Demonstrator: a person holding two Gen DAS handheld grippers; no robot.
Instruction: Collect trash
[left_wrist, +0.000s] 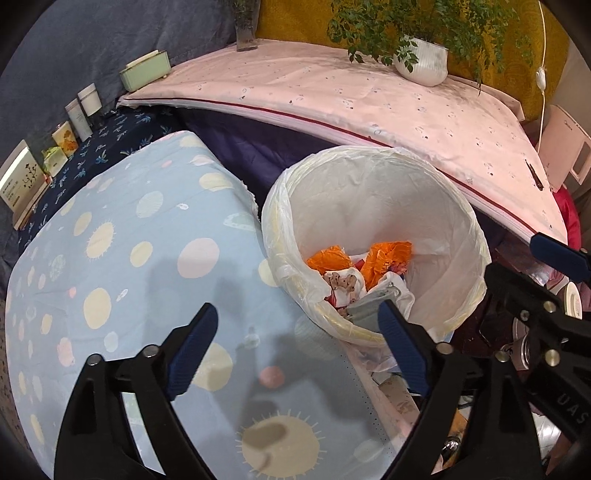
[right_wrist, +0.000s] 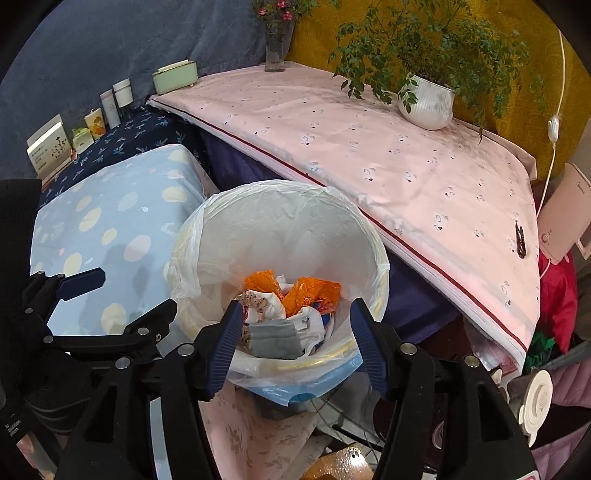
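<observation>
A round trash bin (left_wrist: 369, 195) (right_wrist: 280, 221) lined with a white plastic bag stands between two cloth-covered surfaces. Inside lie orange wrappers (left_wrist: 388, 254) (right_wrist: 314, 291), crumpled white paper and a grey pouch (left_wrist: 365, 308) (right_wrist: 273, 339). My left gripper (left_wrist: 297, 314) is open, its jaws wide apart and empty, over the blue dotted sheet (left_wrist: 122, 258) and the bin's near left rim. My right gripper (right_wrist: 295, 308) is open above the bin's near rim. The grey pouch lies in the bin below it, and neither pad touches the pouch. Each gripper also shows in the other's view: right gripper (left_wrist: 532, 266), left gripper (right_wrist: 125, 295).
A pink cloth-covered table (right_wrist: 406, 166) slopes behind the bin, with a white potted plant (right_wrist: 426, 103), a glass vase (right_wrist: 275, 48) and a green box (right_wrist: 173, 77). Small bottles and cards (left_wrist: 74, 122) line the far left. Clutter and a white appliance (right_wrist: 565, 218) sit at right.
</observation>
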